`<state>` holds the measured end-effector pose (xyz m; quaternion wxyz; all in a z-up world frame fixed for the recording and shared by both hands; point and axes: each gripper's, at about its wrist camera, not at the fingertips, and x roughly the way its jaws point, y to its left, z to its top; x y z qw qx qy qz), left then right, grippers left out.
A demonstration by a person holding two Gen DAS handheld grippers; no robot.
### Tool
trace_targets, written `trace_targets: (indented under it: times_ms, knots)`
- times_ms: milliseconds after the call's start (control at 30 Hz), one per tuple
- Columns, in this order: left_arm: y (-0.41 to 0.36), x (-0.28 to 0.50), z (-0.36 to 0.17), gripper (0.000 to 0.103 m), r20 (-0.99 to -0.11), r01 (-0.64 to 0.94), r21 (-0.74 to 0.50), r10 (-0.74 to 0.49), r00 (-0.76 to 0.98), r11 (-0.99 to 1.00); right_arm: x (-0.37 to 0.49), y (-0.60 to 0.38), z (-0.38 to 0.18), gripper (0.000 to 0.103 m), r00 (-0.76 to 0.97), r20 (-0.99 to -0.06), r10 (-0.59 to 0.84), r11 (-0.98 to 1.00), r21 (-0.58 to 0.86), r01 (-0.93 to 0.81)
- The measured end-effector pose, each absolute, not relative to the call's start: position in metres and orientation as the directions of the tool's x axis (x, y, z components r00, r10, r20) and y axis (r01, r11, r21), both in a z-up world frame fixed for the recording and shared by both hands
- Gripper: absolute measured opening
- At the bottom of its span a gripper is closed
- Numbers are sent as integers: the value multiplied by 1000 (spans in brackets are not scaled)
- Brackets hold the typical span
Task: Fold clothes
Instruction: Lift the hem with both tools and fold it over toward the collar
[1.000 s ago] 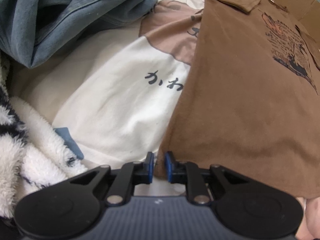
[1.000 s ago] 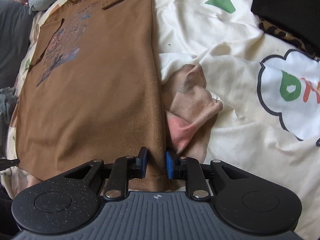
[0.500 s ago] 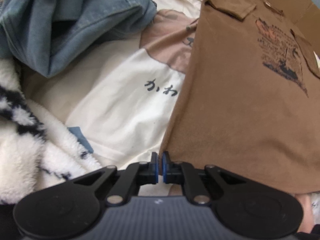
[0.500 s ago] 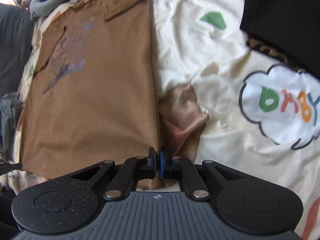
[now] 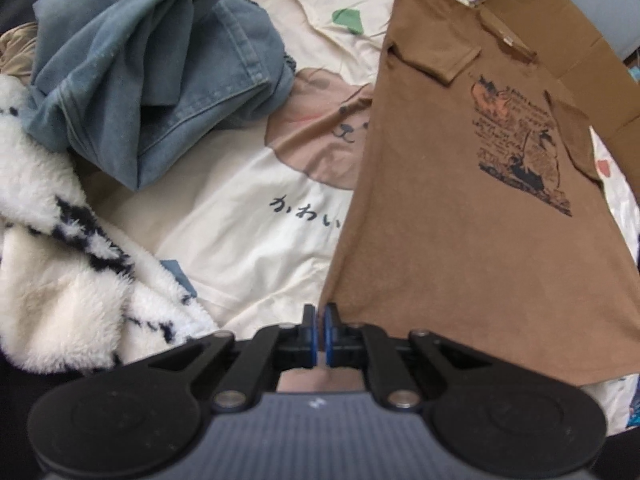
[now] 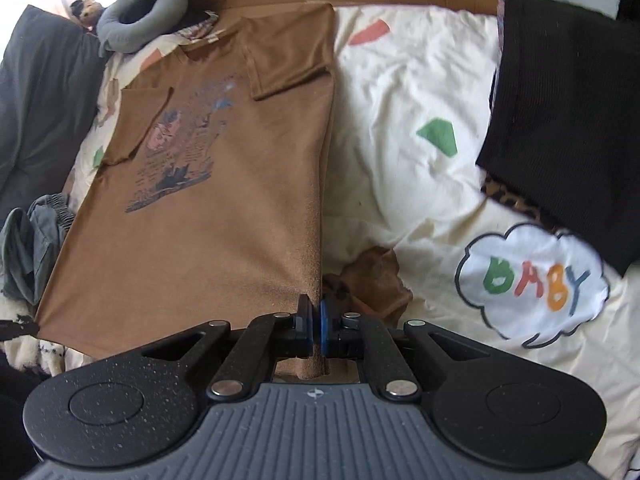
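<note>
At six o'clock in each wrist view, the left gripper [image 5: 319,330] and right gripper [image 6: 315,330] pinched the brown T-shirt's [image 5: 460,208] hem corners, seemingly for folding it toward its collar

One brown T-shirt [image 5: 460,240], one pair of jeans [image 5: 152,80], one black garment [image 6: 560,112], two tongs [image 5: 320,334]

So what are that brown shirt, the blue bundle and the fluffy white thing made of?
The brown shirt looks like soft matte cotton knit, with a printed graphic. The blue bundle appears to be denim: faded weave, thick stitched seams. The fluffy white thing seems to be plush fleece with black patches, going by its shaggy pile.
</note>
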<state>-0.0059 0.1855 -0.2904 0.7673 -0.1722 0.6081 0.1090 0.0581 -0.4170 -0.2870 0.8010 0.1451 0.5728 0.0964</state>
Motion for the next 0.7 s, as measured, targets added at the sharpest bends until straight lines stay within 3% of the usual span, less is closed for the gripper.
trace_targets:
  times_ms: [700]
  knots:
    - [160,-71,-241,3,-953,-407,-200,-80,293,891,10,-441,-239,1,335,-885,324,937,349,14]
